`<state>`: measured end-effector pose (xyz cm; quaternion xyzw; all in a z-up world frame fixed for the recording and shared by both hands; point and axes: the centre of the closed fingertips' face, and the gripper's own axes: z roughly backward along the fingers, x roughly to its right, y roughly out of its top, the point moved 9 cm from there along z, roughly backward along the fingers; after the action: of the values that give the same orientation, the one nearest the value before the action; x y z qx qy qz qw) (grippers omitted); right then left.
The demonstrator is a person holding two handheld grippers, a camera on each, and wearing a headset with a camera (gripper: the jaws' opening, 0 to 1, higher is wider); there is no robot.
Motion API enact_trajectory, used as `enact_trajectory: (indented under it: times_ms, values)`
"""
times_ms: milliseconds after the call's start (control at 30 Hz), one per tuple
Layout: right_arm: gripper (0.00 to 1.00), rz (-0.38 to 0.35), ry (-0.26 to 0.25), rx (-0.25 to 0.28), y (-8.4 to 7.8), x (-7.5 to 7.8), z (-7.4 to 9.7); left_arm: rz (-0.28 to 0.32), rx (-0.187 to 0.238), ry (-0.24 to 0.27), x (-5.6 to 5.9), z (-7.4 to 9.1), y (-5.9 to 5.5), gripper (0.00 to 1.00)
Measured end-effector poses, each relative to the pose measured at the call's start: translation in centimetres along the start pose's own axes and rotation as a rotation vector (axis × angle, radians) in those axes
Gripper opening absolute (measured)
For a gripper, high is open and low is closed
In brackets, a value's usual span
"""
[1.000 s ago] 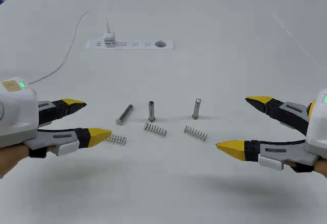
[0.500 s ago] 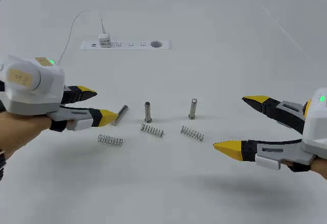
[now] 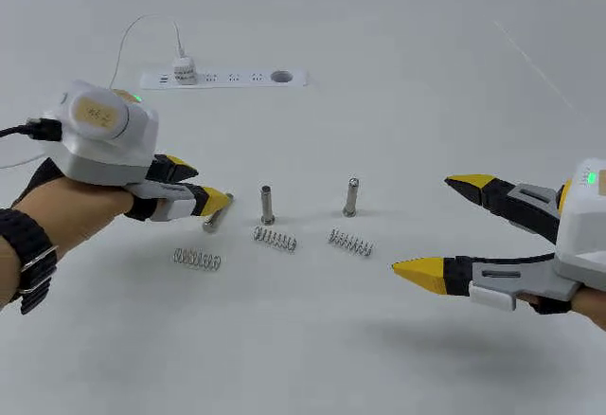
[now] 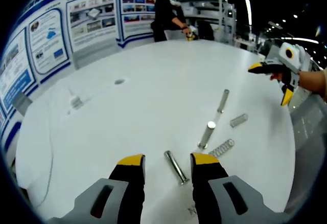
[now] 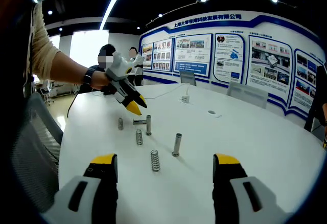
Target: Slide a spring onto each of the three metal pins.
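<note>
I'd pinch the lying pin (image 4: 176, 166) mid-shaft with my left gripper (image 4: 162, 158) (half-open, empty, astride it); right gripper (image 3: 423, 224) hangs wide, empty.

From the head view I cannot tell whether the left gripper (image 3: 210, 185) touches the lying pin (image 3: 210, 224), because its yellow tip covers the pin's upper end. The right gripper (image 3: 421, 224) is cut off at the right edge. The white cable (image 3: 126, 36) goes out of my sight behind the left gripper's casing, and the power strip (image 3: 223, 78) sockets are too small to read. In the right gripper view, the farthest spring (image 5: 120, 124) is a blurred speck.
</note>
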<state>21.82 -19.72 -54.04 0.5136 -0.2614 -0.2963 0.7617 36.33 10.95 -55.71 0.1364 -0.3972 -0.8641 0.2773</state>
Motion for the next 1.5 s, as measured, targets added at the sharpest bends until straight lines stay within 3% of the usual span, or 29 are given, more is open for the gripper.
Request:
enact_trajectory:
  times_ms: [733, 1500]
  values:
    - [0.76, -0.007, -0.007, -0.008, -0.3, 0.0, 0.2, 0.018, -0.205, 0.024, 0.0, -2.9, 0.6, 0.21]
    - [0.76, -0.013, -0.007, -0.013, -0.6, 0.0, 0.3, 0.018, -0.32, 0.041, 0.2, -4.1, 0.6, 0.12]
